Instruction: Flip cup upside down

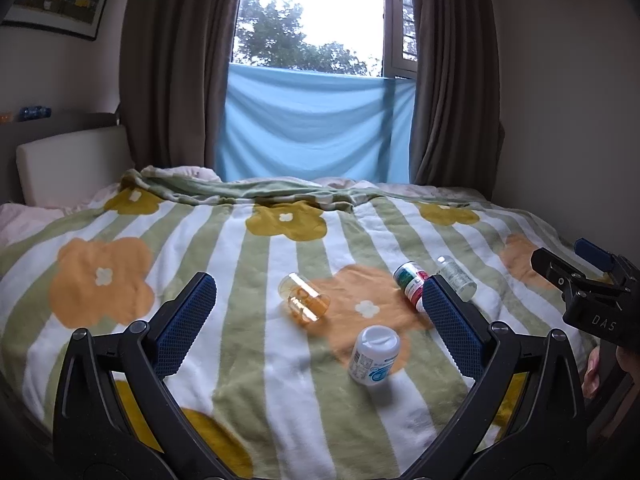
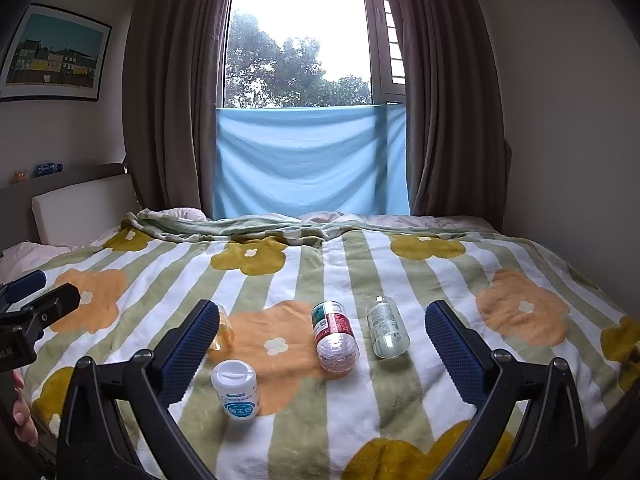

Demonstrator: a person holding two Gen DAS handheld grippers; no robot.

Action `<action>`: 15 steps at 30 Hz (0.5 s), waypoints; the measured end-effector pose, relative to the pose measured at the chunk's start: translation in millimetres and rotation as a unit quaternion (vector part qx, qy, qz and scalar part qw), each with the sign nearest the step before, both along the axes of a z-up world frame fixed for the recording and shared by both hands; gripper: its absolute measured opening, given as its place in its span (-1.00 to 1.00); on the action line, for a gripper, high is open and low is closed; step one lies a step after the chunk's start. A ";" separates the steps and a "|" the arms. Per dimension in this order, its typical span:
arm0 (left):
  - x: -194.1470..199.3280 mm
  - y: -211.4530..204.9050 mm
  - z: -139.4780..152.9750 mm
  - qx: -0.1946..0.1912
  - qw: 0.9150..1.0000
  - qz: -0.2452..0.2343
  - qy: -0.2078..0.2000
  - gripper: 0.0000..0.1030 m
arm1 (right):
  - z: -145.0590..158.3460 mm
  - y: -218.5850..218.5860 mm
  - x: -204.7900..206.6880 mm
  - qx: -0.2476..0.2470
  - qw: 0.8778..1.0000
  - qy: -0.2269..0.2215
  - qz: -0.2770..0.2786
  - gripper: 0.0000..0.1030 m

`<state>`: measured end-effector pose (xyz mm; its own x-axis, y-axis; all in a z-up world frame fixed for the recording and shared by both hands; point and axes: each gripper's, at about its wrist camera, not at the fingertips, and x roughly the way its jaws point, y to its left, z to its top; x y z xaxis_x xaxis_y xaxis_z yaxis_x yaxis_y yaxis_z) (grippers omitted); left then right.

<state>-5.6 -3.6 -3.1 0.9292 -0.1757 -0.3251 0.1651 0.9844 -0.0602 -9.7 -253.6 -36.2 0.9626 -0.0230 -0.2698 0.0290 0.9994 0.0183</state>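
Cup (image 1: 305,299) is lying on its side on the blanket (image 1: 240,248), mouth pointing away, just ahead between your left gripper (image 1: 320,308) jaws, both grippers spreading wide and empty, your right gripper (image 2: 322,332) sitting farther off.

Bottles (image 2: 335,336) crowding cup (image 1: 305,299) — blanket (image 1: 200,240) beyond

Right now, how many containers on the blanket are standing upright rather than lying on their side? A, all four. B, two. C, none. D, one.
D: only the white bottle stands upright on the blanket; the clear amber cup, the red and green bottle and the clear bottle all lie on their sides.
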 end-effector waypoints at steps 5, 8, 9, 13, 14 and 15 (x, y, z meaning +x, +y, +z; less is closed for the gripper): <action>0.0 -0.2 -0.8 0.006 1.000 0.000 -0.002 0.99 | 0.0 0.4 -0.4 0.000 1.000 0.000 0.000 1.00; -0.6 -1.3 -2.8 0.015 1.000 0.002 -0.006 0.99 | 0.4 0.8 -0.1 0.001 1.000 0.000 0.001 1.00; -0.7 -1.6 -3.4 0.017 1.000 0.003 -0.006 0.99 | 0.4 0.9 -0.2 0.000 1.000 0.000 0.000 1.00; -0.7 -2.2 -5.0 0.017 1.000 0.001 -0.006 0.99 | 0.7 0.7 -0.2 0.000 1.000 0.000 0.000 1.00; -0.6 -2.4 -5.0 0.018 1.000 0.001 -0.006 0.99 | 0.8 1.0 -0.1 -0.001 1.000 0.000 0.000 0.99; -0.6 -2.3 -4.9 0.018 1.000 0.001 -0.005 0.99 | 0.8 1.1 0.1 -0.002 1.000 -0.001 0.000 1.00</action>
<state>-6.1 -5.9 -8.0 0.9329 -0.1631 -0.3210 0.1644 0.9861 -0.0233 -9.6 -252.5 -35.3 0.9630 -0.0246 -0.2682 0.0296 0.9995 0.0147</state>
